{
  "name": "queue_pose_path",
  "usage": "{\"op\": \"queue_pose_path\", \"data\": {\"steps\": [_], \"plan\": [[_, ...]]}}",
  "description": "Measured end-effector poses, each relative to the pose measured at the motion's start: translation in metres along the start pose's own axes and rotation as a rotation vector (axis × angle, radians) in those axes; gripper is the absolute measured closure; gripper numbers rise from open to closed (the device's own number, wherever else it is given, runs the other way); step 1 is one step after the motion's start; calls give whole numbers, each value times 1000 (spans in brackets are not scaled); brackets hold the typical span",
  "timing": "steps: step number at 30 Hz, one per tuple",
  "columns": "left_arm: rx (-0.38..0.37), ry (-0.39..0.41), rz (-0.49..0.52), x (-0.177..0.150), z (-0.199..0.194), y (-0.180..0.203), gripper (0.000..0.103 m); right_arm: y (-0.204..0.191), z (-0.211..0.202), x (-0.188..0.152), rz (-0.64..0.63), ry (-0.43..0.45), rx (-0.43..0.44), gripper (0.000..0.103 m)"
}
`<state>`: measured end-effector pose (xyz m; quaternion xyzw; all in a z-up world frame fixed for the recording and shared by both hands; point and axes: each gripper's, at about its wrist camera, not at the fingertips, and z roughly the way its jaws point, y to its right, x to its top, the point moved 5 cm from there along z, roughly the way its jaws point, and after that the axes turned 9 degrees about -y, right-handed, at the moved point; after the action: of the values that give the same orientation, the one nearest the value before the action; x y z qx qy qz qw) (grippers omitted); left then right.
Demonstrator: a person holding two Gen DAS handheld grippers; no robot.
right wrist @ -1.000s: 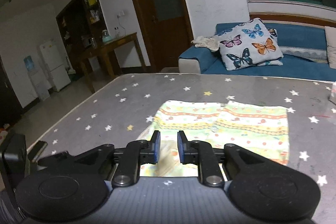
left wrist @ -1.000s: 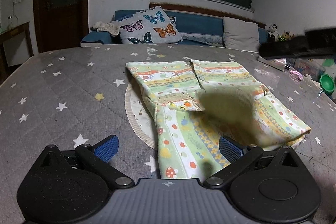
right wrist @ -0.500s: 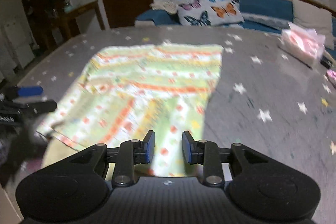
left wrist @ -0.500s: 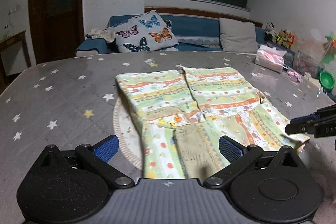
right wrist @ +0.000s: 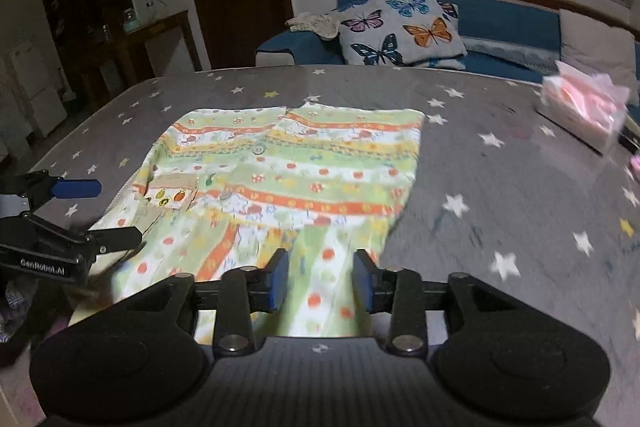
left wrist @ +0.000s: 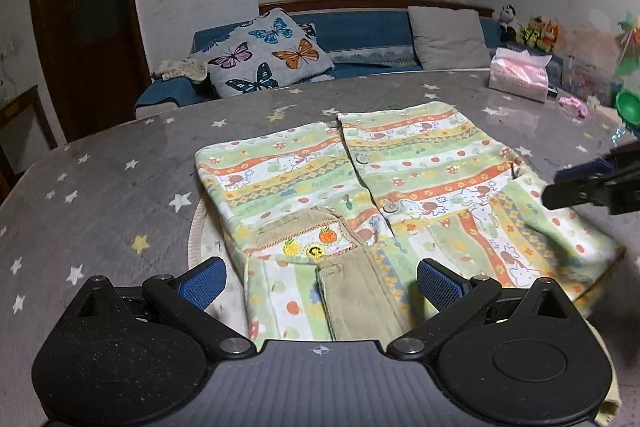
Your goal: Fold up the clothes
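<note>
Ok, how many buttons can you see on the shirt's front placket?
2. One button sits high on the placket of the shirt; the other button is lower, beside the pocket. More may be hidden under the folded sleeves.

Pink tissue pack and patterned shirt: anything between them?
Nothing: bare grey star-print cover separates the pink tissue pack from the green-and-orange patterned shirt, in the right wrist view.

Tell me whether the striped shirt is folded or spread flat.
Partly folded: the shirt lies buttoned, front up, with both sleeves turned in across its lower front.
</note>
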<state>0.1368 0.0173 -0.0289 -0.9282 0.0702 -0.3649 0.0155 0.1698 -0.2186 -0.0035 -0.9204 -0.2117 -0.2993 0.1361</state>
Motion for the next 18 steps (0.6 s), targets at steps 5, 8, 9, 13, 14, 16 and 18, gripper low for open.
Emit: {"op": "queue_pose_path", "data": {"steps": [5,8,9,13,14,16,18], "plan": [[47,-26,55,-3,18,2,0,1,26,6,-32,-30,-19,65],[58,-35,63,-6,21,-1,0,2,28,6,-40,-33,-10,64],[56,-29,63,-6,18,-2,0,-1,25,5,-49,-30,-12,62],[49,-7,63,-6,6,-4,0,-12,12,-3,-90,-29,-8,58],[47,-3,73,-8,2,-2,0,-16,9,-6,-104,-30,-4,57],[43,5,94,-11,-5,1,0,-23,2,-13,-131,-34,3,56],[42,13,117,-15,-12,4,0,-30,-4,-21,-155,-38,9,56]]}}
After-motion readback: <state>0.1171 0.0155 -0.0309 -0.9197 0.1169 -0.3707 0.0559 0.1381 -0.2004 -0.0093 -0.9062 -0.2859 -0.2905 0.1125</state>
